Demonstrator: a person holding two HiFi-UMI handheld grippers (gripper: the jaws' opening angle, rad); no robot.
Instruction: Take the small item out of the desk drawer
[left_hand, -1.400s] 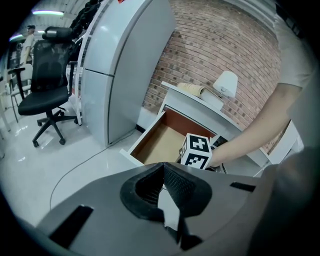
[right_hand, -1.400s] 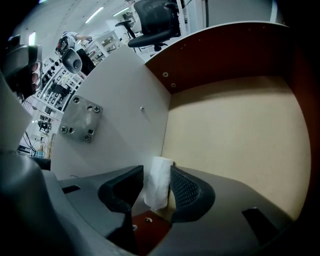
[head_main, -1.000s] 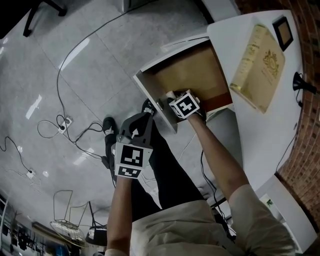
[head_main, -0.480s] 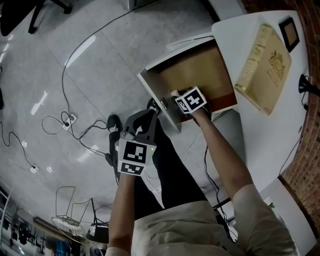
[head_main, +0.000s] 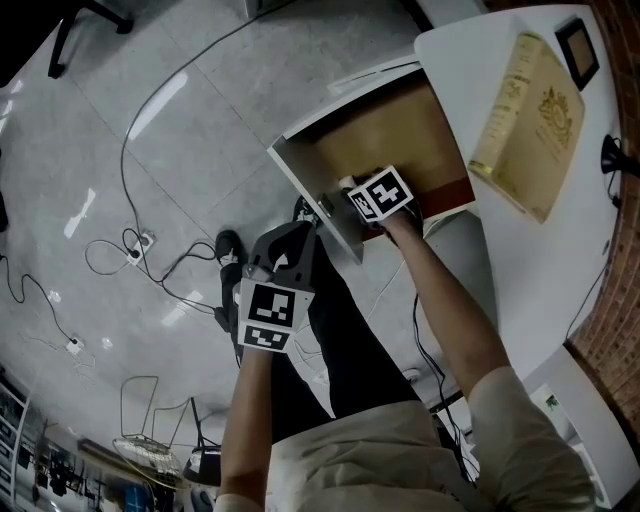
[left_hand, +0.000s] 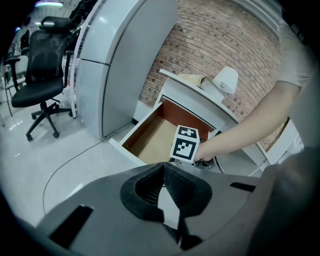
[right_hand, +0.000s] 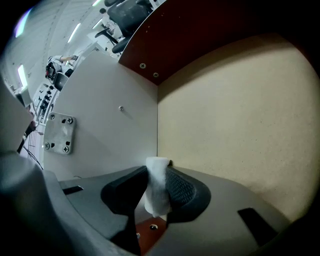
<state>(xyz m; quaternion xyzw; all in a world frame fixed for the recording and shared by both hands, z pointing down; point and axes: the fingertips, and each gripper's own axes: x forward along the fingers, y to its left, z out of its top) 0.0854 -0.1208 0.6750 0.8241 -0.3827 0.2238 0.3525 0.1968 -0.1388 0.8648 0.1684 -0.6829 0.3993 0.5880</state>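
My right claw (right_hand: 157, 169) has just been closing and pinches the small white item (right_hand: 156, 192) by the drawer's (right_hand: 240, 100) white wall, at 6 o'clock. It seems light and squashy, so I grip mid-body. My left claw (left_hand: 163, 172) is together and empty.

The person wore a pale beige short-sleeved shirt (head_main: 380, 455), the right sleeve (head_main: 520, 410) loose and wide, with black trousers (head_main: 335, 320) and a dark shoe (head_main: 228, 246). Each hand carried a tool with a smooth, moulded dark grey shell. The left gripper (left_hand: 164, 172) had black, finely ribbed pads (left_hand: 179, 186) set in a rounded black hollow, and rectangular slots (left_hand: 70, 225) were cut into the shell on either side. The right gripper (right_hand: 158, 172) was built the same way, and a small screw head (right_hand: 152, 227) showed low between its jaws. The left cube (head_main: 268, 315) and the right cube (head_main: 380, 194) were white, printed with black square markers.
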